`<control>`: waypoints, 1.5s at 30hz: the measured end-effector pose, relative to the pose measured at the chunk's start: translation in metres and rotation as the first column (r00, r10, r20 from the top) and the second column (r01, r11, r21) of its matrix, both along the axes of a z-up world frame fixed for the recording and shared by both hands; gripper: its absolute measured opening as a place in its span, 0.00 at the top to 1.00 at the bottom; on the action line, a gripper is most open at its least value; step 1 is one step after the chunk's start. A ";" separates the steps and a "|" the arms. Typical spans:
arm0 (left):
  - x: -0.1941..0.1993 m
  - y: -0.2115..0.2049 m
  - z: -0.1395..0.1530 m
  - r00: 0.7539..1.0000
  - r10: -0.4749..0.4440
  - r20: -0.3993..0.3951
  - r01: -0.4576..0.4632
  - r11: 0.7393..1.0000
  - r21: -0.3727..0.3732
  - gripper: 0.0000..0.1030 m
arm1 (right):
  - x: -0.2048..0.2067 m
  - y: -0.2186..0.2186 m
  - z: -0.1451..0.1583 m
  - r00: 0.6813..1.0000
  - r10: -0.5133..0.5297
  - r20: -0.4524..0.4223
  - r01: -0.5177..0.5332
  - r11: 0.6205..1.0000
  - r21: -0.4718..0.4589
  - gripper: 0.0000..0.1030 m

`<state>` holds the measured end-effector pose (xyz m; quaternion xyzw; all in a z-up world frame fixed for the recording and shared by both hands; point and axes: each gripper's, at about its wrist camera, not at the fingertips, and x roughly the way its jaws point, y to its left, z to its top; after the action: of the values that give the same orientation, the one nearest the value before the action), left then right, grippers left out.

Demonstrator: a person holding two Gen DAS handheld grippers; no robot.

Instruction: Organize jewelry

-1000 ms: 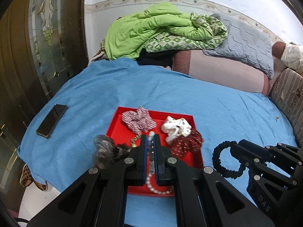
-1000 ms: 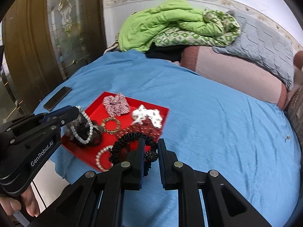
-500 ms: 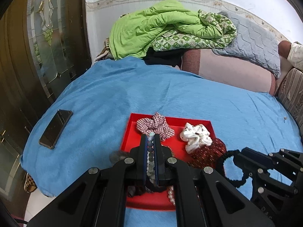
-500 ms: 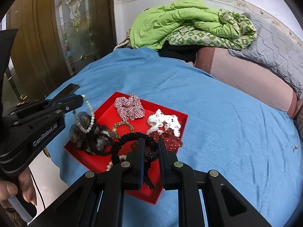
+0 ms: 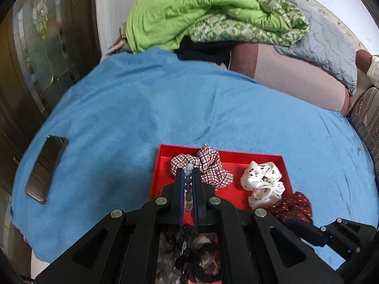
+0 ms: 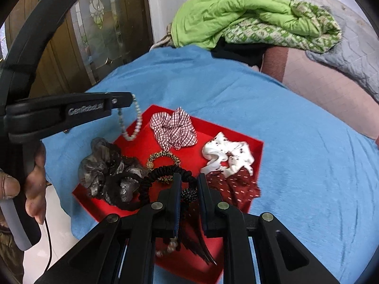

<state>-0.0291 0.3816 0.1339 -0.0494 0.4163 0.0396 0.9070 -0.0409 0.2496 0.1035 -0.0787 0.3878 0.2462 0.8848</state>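
A red tray (image 6: 139, 139) (image 5: 163, 165) lies on the blue bedspread. My left gripper (image 5: 188, 172) (image 6: 129, 100) is shut on a bead bracelet (image 6: 132, 127) (image 5: 188, 184), which hangs above the tray's left edge. My right gripper (image 6: 188, 177) is shut on a black coiled hair tie (image 6: 156, 177) with a beaded charm, held over the tray's near part. In the tray lie a checked red scrunchie (image 6: 174, 131) (image 5: 208, 165), a white dotted scrunchie (image 6: 227, 153) (image 5: 263, 182), a dark red dotted scrunchie (image 6: 233, 187) (image 5: 293, 207), a grey scrunchie (image 6: 106, 172), a gold ring-shaped band (image 6: 163, 158) and a pearl strand (image 6: 167, 248).
A black phone (image 5: 46, 163) lies on the bedspread (image 5: 213, 108) to the left of the tray. A green quilt (image 5: 196, 16), a grey blanket (image 5: 331, 47) and a pink cushion (image 5: 291, 80) are piled at the far side. A dark door (image 6: 106, 23) stands left.
Both grippers have pulled back and risen with their loads. The bead bracelet now hangs free over the tray's left edge, and the tray sits closer under both cameras.
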 end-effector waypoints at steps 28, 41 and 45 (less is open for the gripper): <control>0.016 0.016 -0.009 0.996 0.084 -0.011 -0.085 0.991 -0.100 0.52 | 0.036 0.018 -0.021 1.000 -0.016 0.007 0.016 0.999 -0.033 0.50; -0.061 -0.008 0.040 0.971 0.171 0.169 -0.195 0.971 0.138 0.33 | -0.015 -0.011 0.011 0.999 -0.014 0.045 0.013 1.000 0.013 0.41; -0.086 -0.021 0.047 0.958 0.183 0.220 -0.227 0.955 0.192 0.20 | -0.034 -0.027 0.011 0.999 -0.031 0.041 0.031 0.999 0.011 0.40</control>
<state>-0.1156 0.3606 0.1808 0.0025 0.3090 0.1737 0.9351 -0.0746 0.2229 0.1144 -0.0731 0.3692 0.2328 0.8967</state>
